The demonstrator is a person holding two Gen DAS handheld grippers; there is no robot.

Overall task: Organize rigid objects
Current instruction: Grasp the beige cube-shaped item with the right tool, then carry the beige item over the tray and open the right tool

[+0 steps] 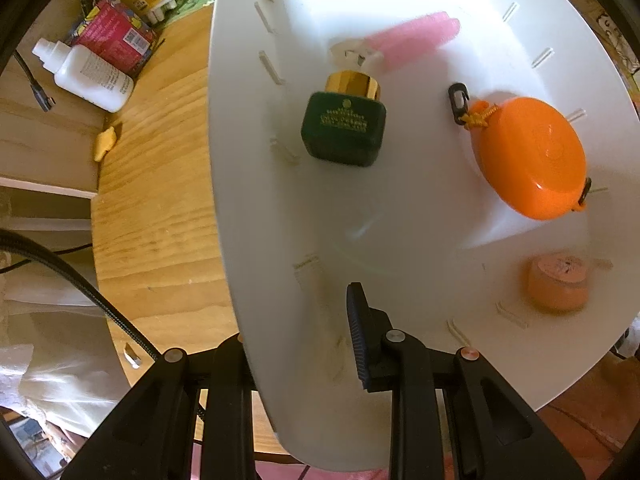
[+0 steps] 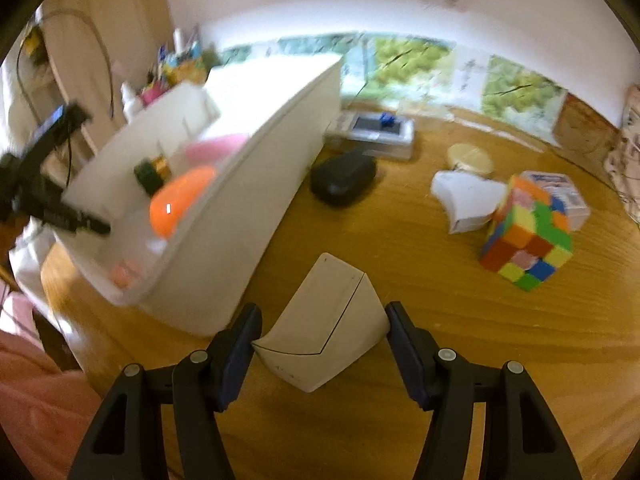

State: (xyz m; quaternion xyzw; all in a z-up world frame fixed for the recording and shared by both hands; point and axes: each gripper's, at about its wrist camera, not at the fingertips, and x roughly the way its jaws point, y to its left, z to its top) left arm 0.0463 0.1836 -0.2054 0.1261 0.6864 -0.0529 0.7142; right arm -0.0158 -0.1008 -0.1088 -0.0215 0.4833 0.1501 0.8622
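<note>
My left gripper (image 1: 296,320) is shut on the near wall of a white bin (image 1: 248,200), one finger inside and one outside. In the bin lie a green perfume bottle with a gold cap (image 1: 344,128), a pink foam roller (image 1: 412,40), an orange oval case (image 1: 532,156) and a small orange pot (image 1: 556,284). In the right wrist view my right gripper (image 2: 322,320) is shut on a white box (image 2: 328,320), held just above the wooden table beside the bin (image 2: 224,240). The left gripper (image 2: 60,208) shows there on the bin's wall.
On the round wooden table (image 2: 400,420) stand a colour cube (image 2: 524,236), a black case (image 2: 344,176), a white carton (image 2: 464,200), a clear box (image 2: 376,132) and a round lid (image 2: 470,158). Left of the bin lie a white bottle (image 1: 88,76) and a pink carton (image 1: 116,36).
</note>
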